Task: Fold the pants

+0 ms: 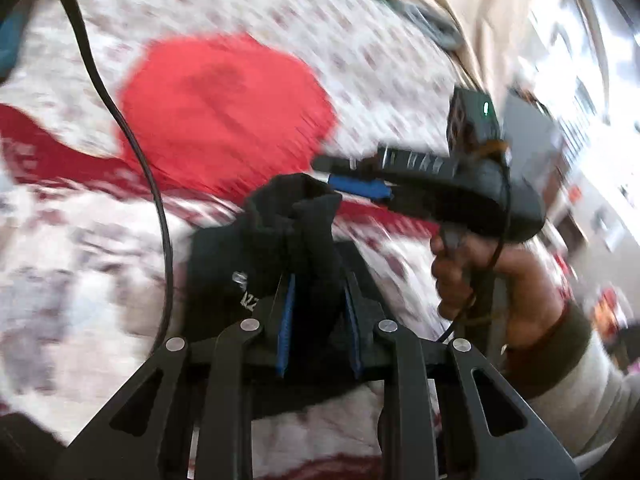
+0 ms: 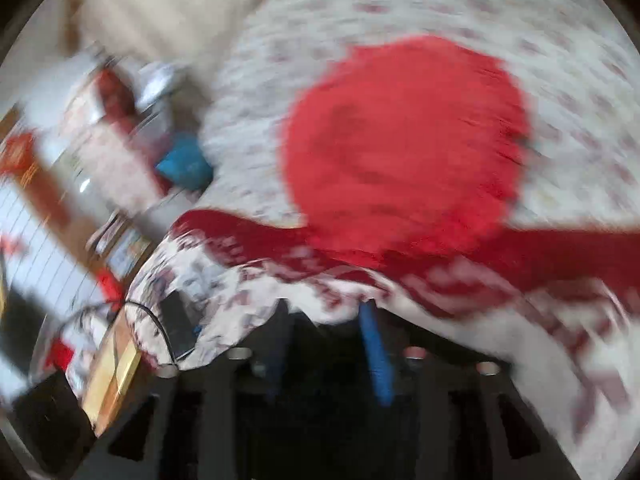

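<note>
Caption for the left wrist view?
Left gripper clamps black pants above the patterned bedspread; right gripper alongside.

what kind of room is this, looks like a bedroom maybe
Probably a bedroom at home: the work surface looks like a bed under a white floral bedspread, with a red cloth lying on it and cluttered furniture alongside. Motion blur limits certainty.

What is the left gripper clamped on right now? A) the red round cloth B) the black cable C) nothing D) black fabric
D: in the left wrist view, the left gripper has its blue-padded fingers closed on a bunch of black fabric, while the red round cloth lies on the patterned bedspread beyond and the black cable hangs apart to the side.
</note>
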